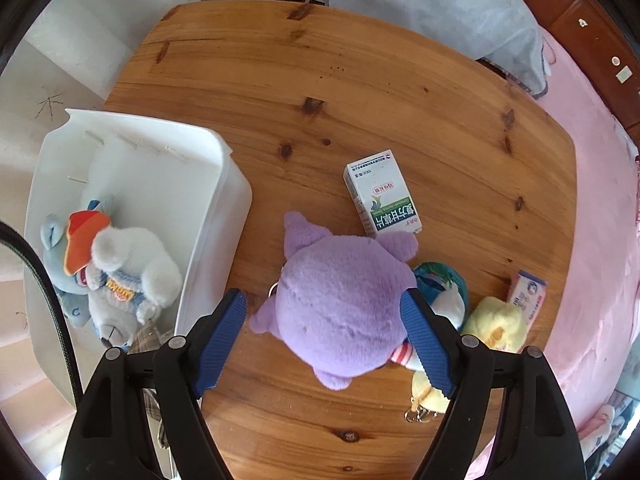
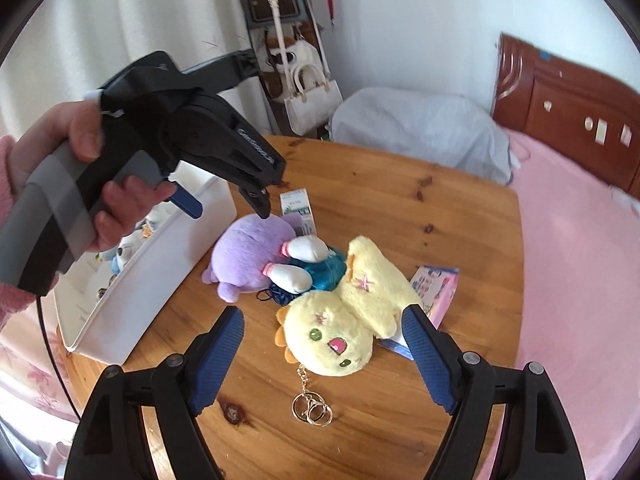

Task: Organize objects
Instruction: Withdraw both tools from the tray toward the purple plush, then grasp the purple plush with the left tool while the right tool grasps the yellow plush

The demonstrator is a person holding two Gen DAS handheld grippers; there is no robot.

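Plush first: purple plush (image 1: 340,300) lies on the desk (image 1: 400,100) just right of the white bin (image 1: 216,216), w/ the left tool (image 1: 324,340) spread wide around its body, both pads apart from each other, right pad at the fur edge, left pad short of it; nothing clamped yet. Judging by looks it's light, soft, squashy, so it should compress a lot before the grip bites; best taken across the round middle, not by ear or foot, which would prob. flop and slip. Not fragile, fur not slick. Small metal ring at its left side could snag. Right tool (image 2: 322,356) also wide open, hanging over the yellow plush (image 2: 344,320), holding nothing; its gold keyring (image 2: 312,408) trails loose on the desk toward the camera. Crowding is the main issue: a teal-haired doll (image 1: 440,292) w/ white feet is pressed against the purple one on the right and partly tucked under it, so a lift may drag it along. Green-and-white box (image 1: 380,196) sits just beyond the purple plush, touching or nearly so, can't tell which. Pink packet (image 1: 528,296) lies past the yellow plush near the desk edge. Bin already holds a white bear (image 1: 128,272) and a blue plush (image 1: 60,256), room left at its far end. Bin wall is close, so the carry is short but needs clearing the rim.
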